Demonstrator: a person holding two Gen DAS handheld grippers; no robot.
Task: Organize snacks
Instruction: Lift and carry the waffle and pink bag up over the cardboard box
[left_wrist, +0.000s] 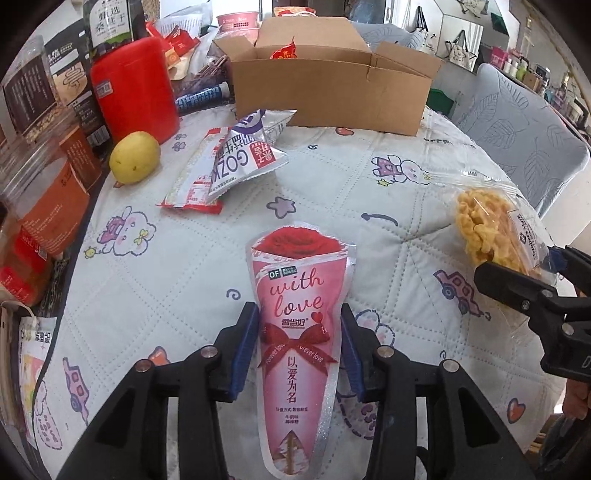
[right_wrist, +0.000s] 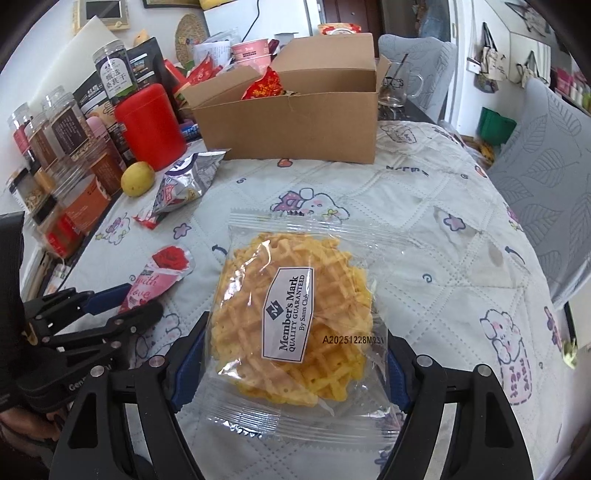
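At the near edge, left gripper (left_wrist: 299, 314): jaws narrow, one blue pad close along each side of the pink pouch, no squeeze visible.
Pink pouch (left_wrist: 295, 332): lies flat on the quilted tablecloth (left_wrist: 369, 184), rose end pointing away, narrow tail toward the camera.
Near right edge, right gripper (right_wrist: 295, 332): jaws wide, clamped on the clear waffle bag (right_wrist: 295, 314) across its width.
Waffle bag: held above the cloth, label up in the right wrist view, well apart from the pouch.
Middle left: a silver packet (left_wrist: 247, 155) rests partly on a red-edged sachet (left_wrist: 192, 177).
Left edge: a yellow lemon (left_wrist: 135, 157) sits just in front of a red canister (left_wrist: 133, 88); clear jars (left_wrist: 48, 199) line the edge beside them.
Far edge: an open cardboard box (left_wrist: 328, 92), flaps up, holds a red wrapper (left_wrist: 284, 51).
Beyond the far right corner: a grey leaf-patterned chair (left_wrist: 517, 122).
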